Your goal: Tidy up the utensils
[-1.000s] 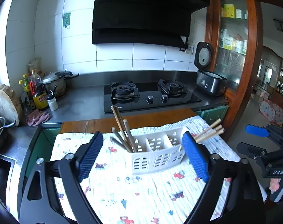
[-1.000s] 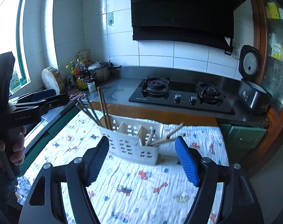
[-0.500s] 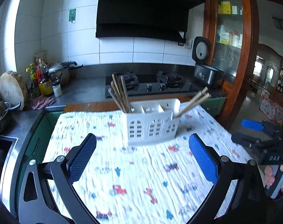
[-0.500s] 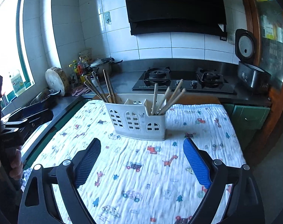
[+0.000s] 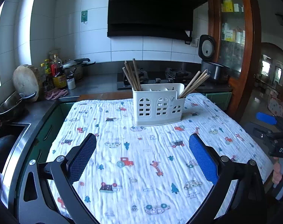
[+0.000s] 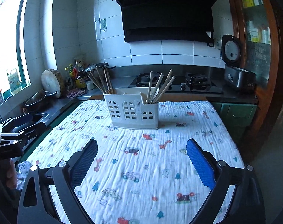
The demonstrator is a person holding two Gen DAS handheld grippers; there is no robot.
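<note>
Printed tablecloth (image 5: pixel 141 158) | white caddy (image 5: pixel 158 104) upright | chopsticks (image 5: pixel 132 76) both ends

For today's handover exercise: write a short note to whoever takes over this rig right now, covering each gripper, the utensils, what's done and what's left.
Left gripper: open, empty, above the printed cloth.
Right gripper: open, empty, above the cloth too.
White utensil holder stands upright on the cloth.
Darker chopsticks sit in its left end compartment, lighter chopsticks in its right end.
Done: no utensils seen loose on the cloth.
Left: apparently nothing; middle compartments' contents unclear.
</note>
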